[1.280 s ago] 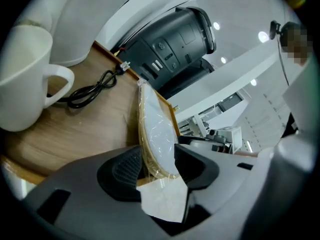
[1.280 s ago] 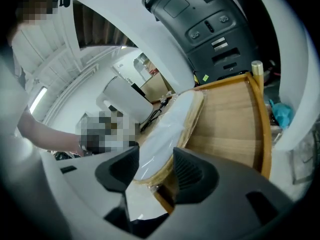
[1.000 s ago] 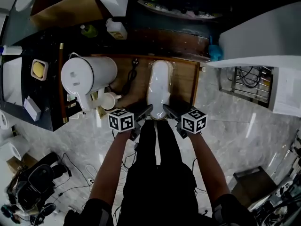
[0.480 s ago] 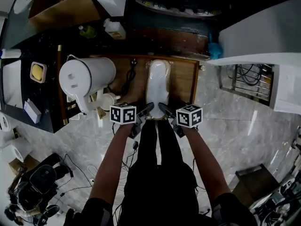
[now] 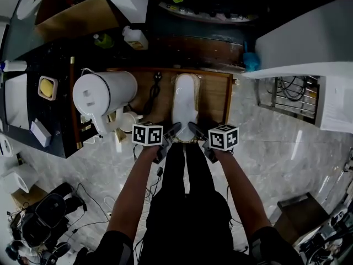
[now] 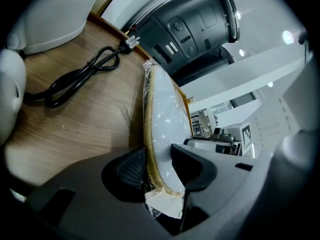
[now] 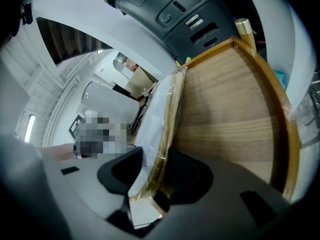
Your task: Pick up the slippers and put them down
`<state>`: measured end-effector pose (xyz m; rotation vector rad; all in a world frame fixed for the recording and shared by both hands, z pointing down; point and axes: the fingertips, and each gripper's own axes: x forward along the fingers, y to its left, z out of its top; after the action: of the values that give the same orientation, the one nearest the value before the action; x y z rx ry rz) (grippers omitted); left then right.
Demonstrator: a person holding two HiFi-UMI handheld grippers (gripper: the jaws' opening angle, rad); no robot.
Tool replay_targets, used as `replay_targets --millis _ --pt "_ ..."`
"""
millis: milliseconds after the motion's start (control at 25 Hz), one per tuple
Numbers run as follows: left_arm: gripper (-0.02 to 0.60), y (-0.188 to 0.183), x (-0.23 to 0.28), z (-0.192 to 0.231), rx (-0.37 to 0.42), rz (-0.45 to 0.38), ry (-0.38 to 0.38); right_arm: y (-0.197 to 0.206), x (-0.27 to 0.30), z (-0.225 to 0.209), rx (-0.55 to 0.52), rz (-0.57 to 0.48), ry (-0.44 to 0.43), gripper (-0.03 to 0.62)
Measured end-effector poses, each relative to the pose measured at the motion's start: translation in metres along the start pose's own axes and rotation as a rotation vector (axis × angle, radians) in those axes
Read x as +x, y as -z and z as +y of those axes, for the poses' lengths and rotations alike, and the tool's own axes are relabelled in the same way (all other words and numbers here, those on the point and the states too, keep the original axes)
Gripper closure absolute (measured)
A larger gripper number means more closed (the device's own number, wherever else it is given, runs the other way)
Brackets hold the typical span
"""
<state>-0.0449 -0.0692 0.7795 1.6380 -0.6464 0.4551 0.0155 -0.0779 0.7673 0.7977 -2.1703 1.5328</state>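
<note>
Item: white plastic-wrapped slippers (image 5: 185,101), one flat pair with a tan-edged sole, lying lengthwise on a brown wooden tray (image 5: 216,99). The near end is clamped from both sides, by the left gripper (image 5: 172,130) and the right gripper (image 5: 194,128). Both sets of jaws have just been closing and now press on it. Adjacent on the left: coiled black cable (image 5: 154,88), then a white cylindrical jug (image 5: 105,93).

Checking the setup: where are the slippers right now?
Middle of the head view: the slippers lie on the wooden tray, just right of the black cable and the white jug.
</note>
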Motion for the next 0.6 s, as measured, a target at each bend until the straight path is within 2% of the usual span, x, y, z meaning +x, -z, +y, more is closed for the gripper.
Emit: replay_targets --millis 160,600 --pt "0.419 -0.002 -0.008 -0.012 0.017 -0.033 0.0 -0.004 -0.01 0.009 -0.027 -0.013 -0.011 0.431" --pt "0.419 -0.024 -0.061 -0.076 0.112 -0.128 0.014 -0.038 -0.059 0.07 -0.089 -0.114 -0.07 0.434"
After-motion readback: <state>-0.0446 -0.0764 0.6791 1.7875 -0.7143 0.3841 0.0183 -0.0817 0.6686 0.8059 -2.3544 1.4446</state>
